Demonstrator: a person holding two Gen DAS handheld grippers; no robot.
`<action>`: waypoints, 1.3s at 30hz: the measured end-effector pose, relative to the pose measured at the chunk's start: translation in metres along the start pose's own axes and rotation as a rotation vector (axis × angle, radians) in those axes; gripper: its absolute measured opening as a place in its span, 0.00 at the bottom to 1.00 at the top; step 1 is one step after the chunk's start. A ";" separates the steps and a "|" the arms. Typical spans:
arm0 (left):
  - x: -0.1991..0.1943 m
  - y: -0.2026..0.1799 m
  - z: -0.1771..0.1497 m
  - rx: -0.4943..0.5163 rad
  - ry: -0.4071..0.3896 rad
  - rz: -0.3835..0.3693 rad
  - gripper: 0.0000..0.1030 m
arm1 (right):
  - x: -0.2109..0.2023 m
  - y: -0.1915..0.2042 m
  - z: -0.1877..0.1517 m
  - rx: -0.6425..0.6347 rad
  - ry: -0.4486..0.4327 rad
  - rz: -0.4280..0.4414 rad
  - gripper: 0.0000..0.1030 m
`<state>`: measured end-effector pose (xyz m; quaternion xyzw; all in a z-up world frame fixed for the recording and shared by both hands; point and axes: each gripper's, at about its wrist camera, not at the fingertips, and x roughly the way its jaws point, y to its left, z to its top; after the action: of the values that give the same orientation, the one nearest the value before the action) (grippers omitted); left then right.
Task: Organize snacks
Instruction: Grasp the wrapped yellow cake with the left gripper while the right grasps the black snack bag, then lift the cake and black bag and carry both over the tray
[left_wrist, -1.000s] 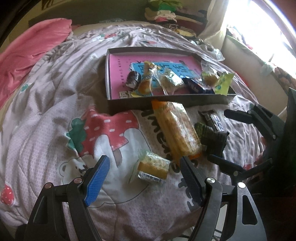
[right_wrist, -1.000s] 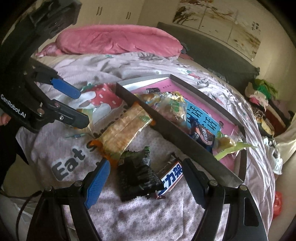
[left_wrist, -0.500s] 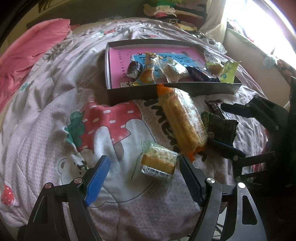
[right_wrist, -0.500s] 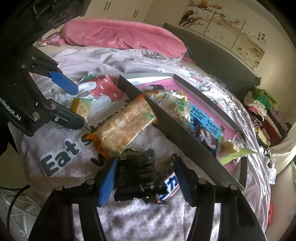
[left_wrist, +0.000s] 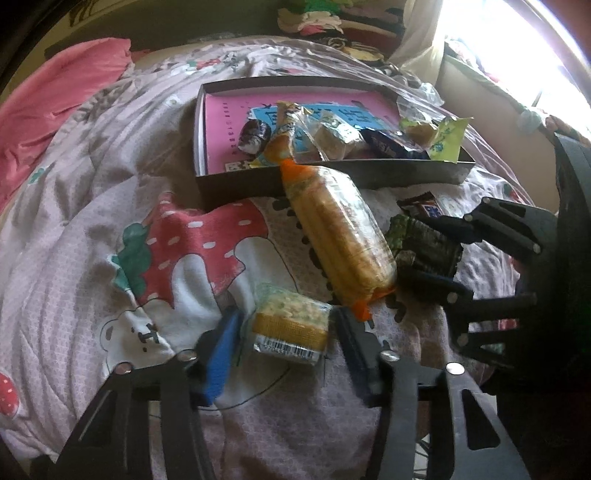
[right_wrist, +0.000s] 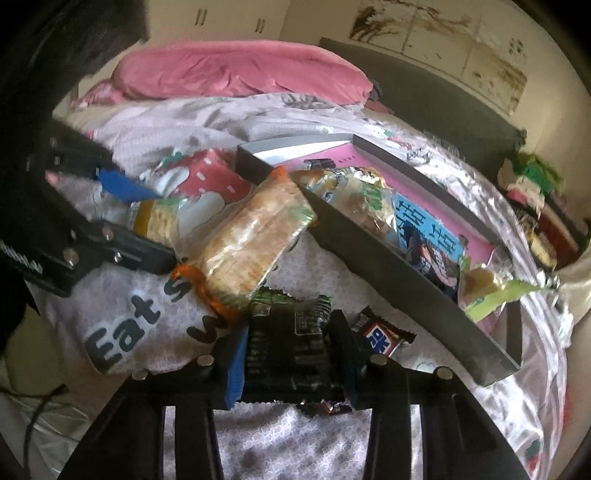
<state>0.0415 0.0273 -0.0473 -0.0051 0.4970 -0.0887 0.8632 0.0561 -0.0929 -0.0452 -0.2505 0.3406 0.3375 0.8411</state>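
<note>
A shallow box (left_wrist: 236, 184) with a pink floor lies on the bed and holds several wrapped snacks. In front of it lie a long cracker pack (left_wrist: 340, 236), a small yellow cracker pack (left_wrist: 291, 326), a dark green seaweed pack (right_wrist: 291, 350) and a chocolate bar (right_wrist: 382, 338). My left gripper (left_wrist: 286, 332) has closed around the small cracker pack, which lies on the quilt. My right gripper (right_wrist: 291, 354) has closed around the seaweed pack; it also shows in the left wrist view (left_wrist: 443, 258).
The bed has a pale quilt (left_wrist: 92, 295) with a strawberry print. A pink pillow (right_wrist: 240, 74) lies at the head. Piled clothes (left_wrist: 332, 22) lie beyond the box, with a bright window (left_wrist: 517, 55) at right. The box's near wall (right_wrist: 388, 266) stands just past the loose snacks.
Both grippers moved down and forward and narrowed their jaws, the left around the small cracker pack, the right around the seaweed pack. A second ago both were wide open.
</note>
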 end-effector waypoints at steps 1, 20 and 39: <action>0.001 0.000 0.000 -0.002 0.000 -0.002 0.46 | -0.001 -0.004 0.000 0.030 -0.003 0.019 0.40; -0.032 0.006 0.013 -0.088 -0.106 -0.054 0.39 | -0.038 -0.070 0.003 0.374 -0.155 0.115 0.39; -0.045 -0.008 0.037 -0.111 -0.139 -0.044 0.39 | -0.059 -0.087 0.003 0.431 -0.243 0.089 0.39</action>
<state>0.0505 0.0234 0.0109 -0.0697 0.4400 -0.0793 0.8918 0.0900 -0.1708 0.0177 -0.0078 0.3119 0.3214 0.8941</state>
